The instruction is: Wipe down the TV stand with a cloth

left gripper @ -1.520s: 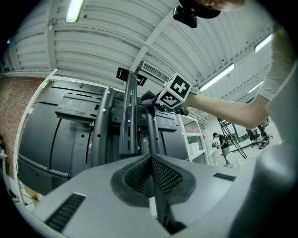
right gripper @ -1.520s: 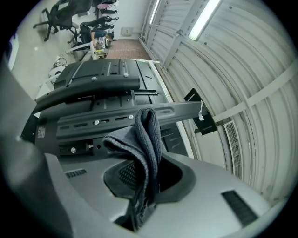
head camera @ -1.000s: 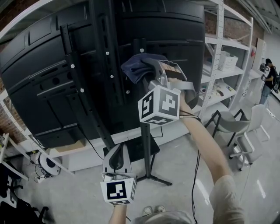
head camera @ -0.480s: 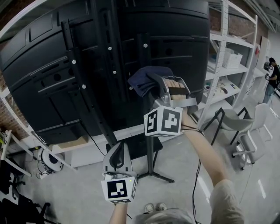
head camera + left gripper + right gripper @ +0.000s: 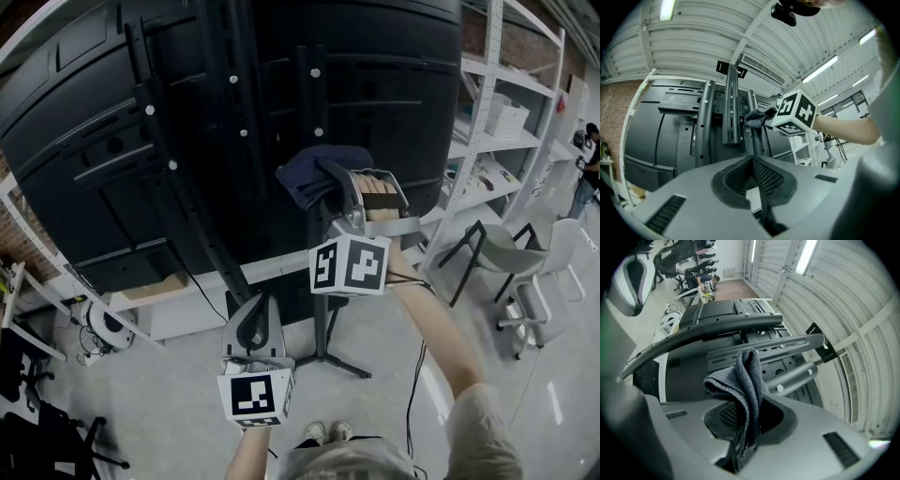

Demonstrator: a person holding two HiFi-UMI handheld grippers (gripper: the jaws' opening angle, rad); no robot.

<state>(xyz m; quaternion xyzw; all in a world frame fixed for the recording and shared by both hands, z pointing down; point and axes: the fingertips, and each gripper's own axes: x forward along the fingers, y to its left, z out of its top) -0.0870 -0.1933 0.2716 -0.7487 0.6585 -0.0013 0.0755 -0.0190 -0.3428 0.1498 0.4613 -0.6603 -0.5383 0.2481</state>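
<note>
Right tool [image 5: 330,180]: raised at arm's length toward the rear of the set, with the jaws pinching one fold of the cloth [image 5: 740,380] and the rest bunched and drooping over the tips.
Left tool [image 5: 251,326]: held low and close to the body, well apart from the stand, with the jaws pressed together and nothing between them.
Cloth: dark blue, at mid-height of the TV stand [image 5: 307,112], just in front of the right-hand upright rail. Contact with the rail is likely but not confirmed from any view.
TV stand: black upright rails studded with bolt heads, fixed to the back of a large black screen [image 5: 94,141]. Below, a central pole [image 5: 322,319] runs down to a foot on the floor [image 5: 169,394].
Surroundings: white shelving [image 5: 478,122] to the right, with a chair [image 5: 497,251] near it.
Step in hand: judged to be the wiping pass along the upright rail, in the middle of the task. Pole and foot below remain as surface to cover, as far as can be judged.
Next move: judged to call for firm pressure of the bunched cloth onto the rail, then a steady run along its length. Bolt heads should be skirted to avoid snagging the fabric.
Grip note: only a fold sits between the jaws, so a tight pinch is needed against slipping.
</note>
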